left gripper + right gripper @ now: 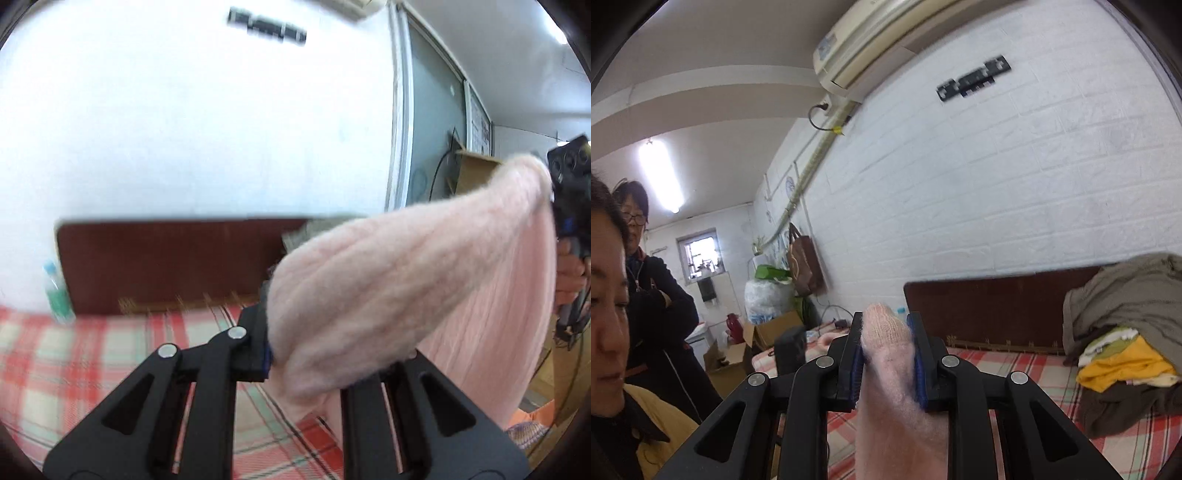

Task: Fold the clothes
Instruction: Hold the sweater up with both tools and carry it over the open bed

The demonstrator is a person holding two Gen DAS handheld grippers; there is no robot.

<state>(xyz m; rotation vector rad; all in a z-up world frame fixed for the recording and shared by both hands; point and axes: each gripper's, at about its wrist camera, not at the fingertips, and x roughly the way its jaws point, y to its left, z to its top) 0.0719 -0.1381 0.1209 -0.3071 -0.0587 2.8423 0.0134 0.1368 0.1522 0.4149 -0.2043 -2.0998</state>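
Observation:
A fuzzy pink sweater hangs in the air above the plaid bed, stretched between my two grippers. My left gripper is shut on one end of it; the fabric covers the right finger. My right gripper is shut on the other end of the pink sweater, which bulges up between the blue pads. In the left wrist view the right gripper shows at the far right, held by a hand, with the sweater's top corner in it.
A bed with a red and green plaid sheet and dark brown headboard. A pile of clothes, grey, yellow and dark, lies on the bed at right. Two people stand at left. Cardboard boxes and a bottle are nearby.

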